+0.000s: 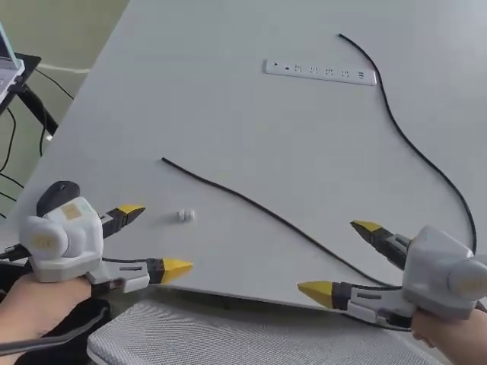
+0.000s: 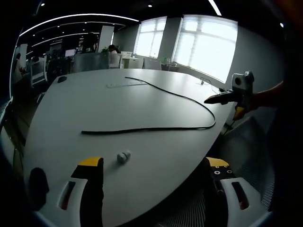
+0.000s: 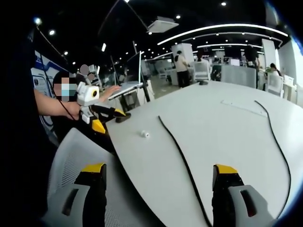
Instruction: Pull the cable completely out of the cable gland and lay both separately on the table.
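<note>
Here, the near edge of the grey table [image 1: 228, 99] is seen running across the bottom of the head view, with a mesh chair seat [image 1: 228, 334] just below it. The left gripper [image 1: 163, 236] is held at that edge on the left, its yellow-tipped jaws spread wide with nothing between them. The right gripper [image 1: 331, 256] is held at the edge on the right, likewise spread and empty. Wide bare tabletop is left between and beyond them, broken by a white power strip [image 1: 319, 72] lying toward the far side.

The cable gland [image 1: 185, 216], small and white, is found alone on the table just ahead of the left gripper's jaws, near the edge; which way it points cannot be told. The black cable [image 1: 259, 207] is laid apart from it. One free end is pointed toward the far left, and the long axis is run diagonally from there to the near edge beside the right gripper. There it is bent back and carried up the right side to a second end past the power strip. A strip of bare table is seen between gland and cable
</note>
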Demonstrator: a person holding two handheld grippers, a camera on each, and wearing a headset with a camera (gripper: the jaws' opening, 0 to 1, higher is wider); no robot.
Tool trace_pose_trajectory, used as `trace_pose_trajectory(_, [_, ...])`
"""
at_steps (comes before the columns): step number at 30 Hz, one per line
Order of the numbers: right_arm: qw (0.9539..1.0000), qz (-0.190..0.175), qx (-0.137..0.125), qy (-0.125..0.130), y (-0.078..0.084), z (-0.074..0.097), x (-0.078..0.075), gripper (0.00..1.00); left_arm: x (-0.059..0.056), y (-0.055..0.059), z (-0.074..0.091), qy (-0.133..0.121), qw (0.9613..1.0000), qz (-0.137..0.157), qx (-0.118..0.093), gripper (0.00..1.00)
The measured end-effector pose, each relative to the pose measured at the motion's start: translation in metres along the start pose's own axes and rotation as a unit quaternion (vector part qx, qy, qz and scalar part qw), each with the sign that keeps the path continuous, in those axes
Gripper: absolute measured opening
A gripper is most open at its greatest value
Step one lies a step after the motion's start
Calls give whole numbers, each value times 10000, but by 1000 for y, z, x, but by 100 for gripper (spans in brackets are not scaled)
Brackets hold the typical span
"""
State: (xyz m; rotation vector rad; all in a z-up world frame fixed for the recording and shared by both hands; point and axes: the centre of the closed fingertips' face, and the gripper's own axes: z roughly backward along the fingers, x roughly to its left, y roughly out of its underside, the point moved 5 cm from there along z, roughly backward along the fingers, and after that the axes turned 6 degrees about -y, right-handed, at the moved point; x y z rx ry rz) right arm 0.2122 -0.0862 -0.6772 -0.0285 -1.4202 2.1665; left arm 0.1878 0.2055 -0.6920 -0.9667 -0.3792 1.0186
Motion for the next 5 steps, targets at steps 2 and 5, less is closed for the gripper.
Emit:
trace_pose_trajectory(2, [10000, -64, 21, -19, 2, 0, 0, 96, 1, 2, 0, -18, 10000, 15, 26, 88])
trace_pose_trajectory(5, [9998, -81, 156, -78, 8, -1, 1, 99, 1, 3, 1, -55, 10000, -1, 55, 89])
